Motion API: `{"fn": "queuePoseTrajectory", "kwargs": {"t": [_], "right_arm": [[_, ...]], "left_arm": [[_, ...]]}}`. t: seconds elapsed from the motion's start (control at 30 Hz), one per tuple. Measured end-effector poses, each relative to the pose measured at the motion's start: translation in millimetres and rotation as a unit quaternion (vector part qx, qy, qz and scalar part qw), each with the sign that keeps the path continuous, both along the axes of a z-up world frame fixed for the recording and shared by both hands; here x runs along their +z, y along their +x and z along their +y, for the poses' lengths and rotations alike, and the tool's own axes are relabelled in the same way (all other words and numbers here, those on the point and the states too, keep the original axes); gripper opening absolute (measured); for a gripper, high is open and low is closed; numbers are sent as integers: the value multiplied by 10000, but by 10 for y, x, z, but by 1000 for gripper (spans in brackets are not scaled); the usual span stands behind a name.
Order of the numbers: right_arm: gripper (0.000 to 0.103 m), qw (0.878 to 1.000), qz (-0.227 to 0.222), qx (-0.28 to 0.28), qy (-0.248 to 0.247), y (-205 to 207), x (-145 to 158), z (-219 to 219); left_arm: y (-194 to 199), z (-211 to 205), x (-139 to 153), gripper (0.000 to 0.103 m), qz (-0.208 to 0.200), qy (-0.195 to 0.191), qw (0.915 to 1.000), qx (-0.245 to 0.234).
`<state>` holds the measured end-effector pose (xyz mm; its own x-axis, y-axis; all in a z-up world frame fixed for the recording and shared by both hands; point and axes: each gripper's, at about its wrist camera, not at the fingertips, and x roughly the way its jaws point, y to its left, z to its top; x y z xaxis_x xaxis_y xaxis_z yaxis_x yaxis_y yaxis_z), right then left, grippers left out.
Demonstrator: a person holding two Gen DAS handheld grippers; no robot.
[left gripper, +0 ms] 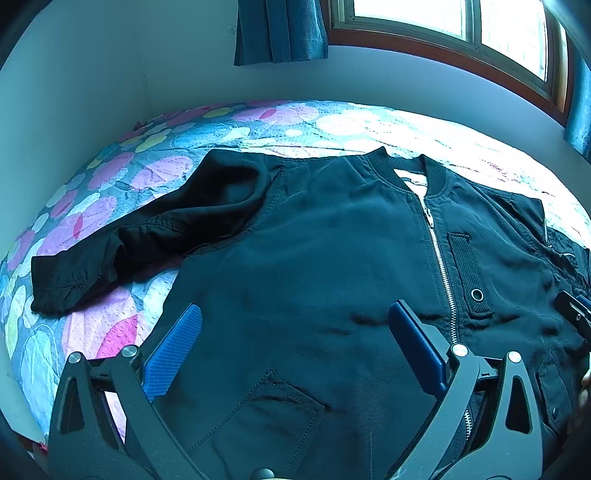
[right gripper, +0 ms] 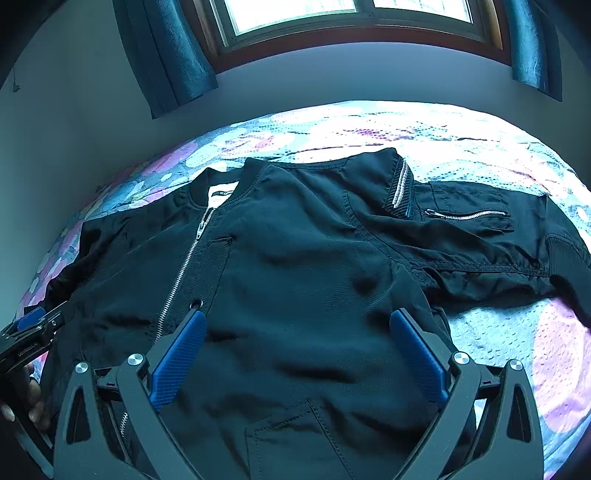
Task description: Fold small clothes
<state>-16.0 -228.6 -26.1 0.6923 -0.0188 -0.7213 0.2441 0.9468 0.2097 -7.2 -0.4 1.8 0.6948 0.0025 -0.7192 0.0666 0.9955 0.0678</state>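
Jacket (left gripper: 314, 240), black and zipped, lies front-up and flat on a floral bedspread (left gripper: 122, 166), collar toward 12 o'clock below the window (right gripper: 295, 14). Left gripper (left gripper: 295, 325) hangs over the panel left of the zipper (left gripper: 439, 258), jaws spread wide, nothing between its blue pads (left gripper: 173, 350). Right gripper (right gripper: 297, 328) hangs over the opposite panel, equally wide and empty. One sleeve (left gripper: 110, 258) extends toward 9 o'clock in the left view; the other sleeve (right gripper: 480, 236), with a zip pocket, toward 3 o'clock in the right view.
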Motion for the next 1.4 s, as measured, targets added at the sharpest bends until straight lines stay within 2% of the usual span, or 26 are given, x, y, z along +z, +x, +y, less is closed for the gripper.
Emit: {"fn": "queuePoseTrajectory", "kwargs": {"t": [1.4], "right_arm": [[99,10000,70,15,3,7,-30,3]], "left_arm": [[-56,-62,15,101,-41,52,10000,-47]]}}
